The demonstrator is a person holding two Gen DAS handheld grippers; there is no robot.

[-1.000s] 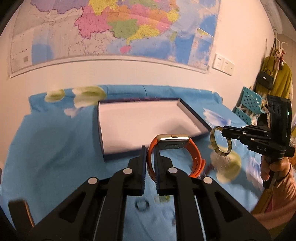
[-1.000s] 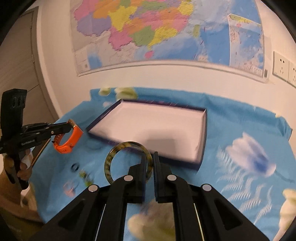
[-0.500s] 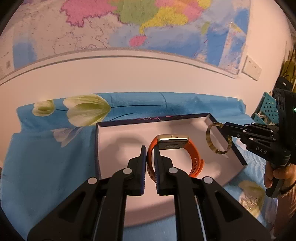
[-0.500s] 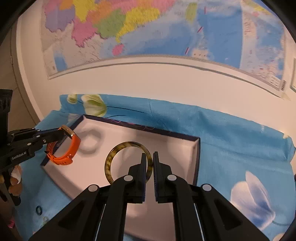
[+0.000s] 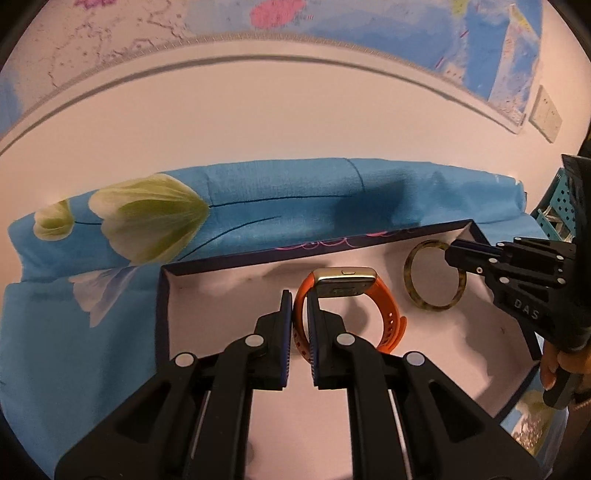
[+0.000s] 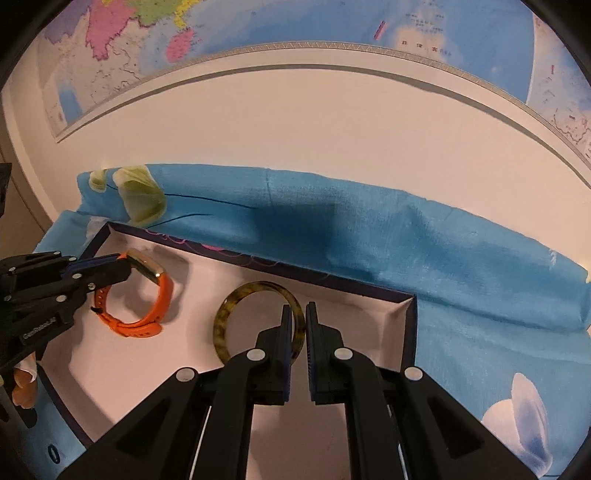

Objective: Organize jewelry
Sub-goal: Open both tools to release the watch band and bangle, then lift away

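Note:
My left gripper (image 5: 299,301) is shut on the strap of an orange watch (image 5: 384,314) with a gold case, held over the white floor of a shallow dark-rimmed box (image 5: 162,295). In the right wrist view the same watch (image 6: 155,295) hangs from the left gripper (image 6: 122,267) near the box's far left corner. My right gripper (image 6: 300,314) is shut on a tortoiseshell bangle (image 6: 236,299), held upright over the box's (image 6: 410,332) far right part. In the left wrist view the bangle (image 5: 415,295) and the right gripper (image 5: 452,254) appear at the right.
The box lies on a blue cloth with tulip print (image 5: 147,218), which runs up against a pale wall with a map (image 6: 295,29). A small dark ring (image 6: 53,452) lies on the cloth outside the box's left edge. A hand (image 5: 554,365) grips the right tool's handle.
Both grippers have moved forward and a little down, from the cloth in front of the box to above its white floor, carrying the watch and the bangle. Both grips look unchanged.

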